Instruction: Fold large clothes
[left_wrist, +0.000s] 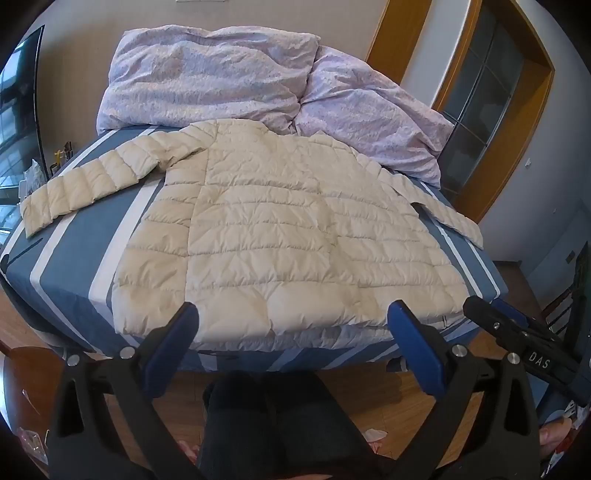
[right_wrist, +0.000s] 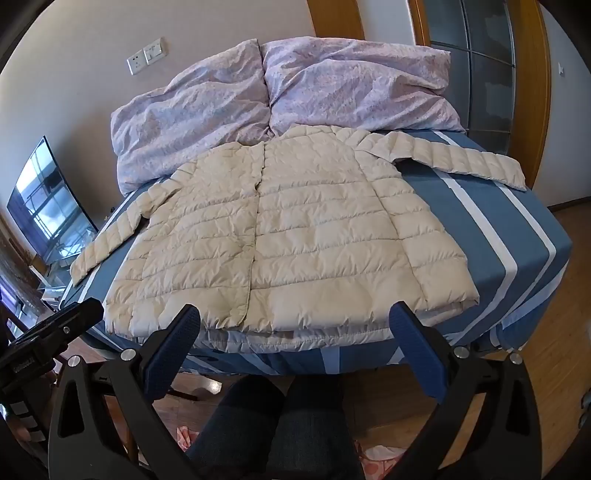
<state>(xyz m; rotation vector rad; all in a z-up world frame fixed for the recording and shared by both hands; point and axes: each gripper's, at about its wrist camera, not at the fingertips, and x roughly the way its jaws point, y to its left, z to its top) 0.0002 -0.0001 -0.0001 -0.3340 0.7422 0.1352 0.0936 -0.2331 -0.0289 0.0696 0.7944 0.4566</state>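
A cream quilted puffer jacket (left_wrist: 273, 229) (right_wrist: 280, 236) lies flat, front up, on a blue bed with white stripes, both sleeves spread out sideways. Its hem reaches the near bed edge. My left gripper (left_wrist: 293, 314) hovers just before the hem, open wide, its blue pads (left_wrist: 173, 350) empty. In the right wrist view my right gripper (right_wrist: 295, 314) is also open wide near the hem, nothing between its pads (right_wrist: 417, 350). The jacket's right sleeve (right_wrist: 454, 158) lies across the stripes, and the left sleeve (left_wrist: 74, 184) reaches the bed's left edge. Neither gripper touches the jacket.
A pale purple duvet (left_wrist: 229, 81) (right_wrist: 295, 88) is bunched at the head of the bed (left_wrist: 55, 273) (right_wrist: 517, 236). A person's dark-trousered legs (left_wrist: 280, 424) stand on the wooden floor before the bed. A TV screen (right_wrist: 48, 203) stands left, a wood-framed glass door (left_wrist: 491, 92) right.
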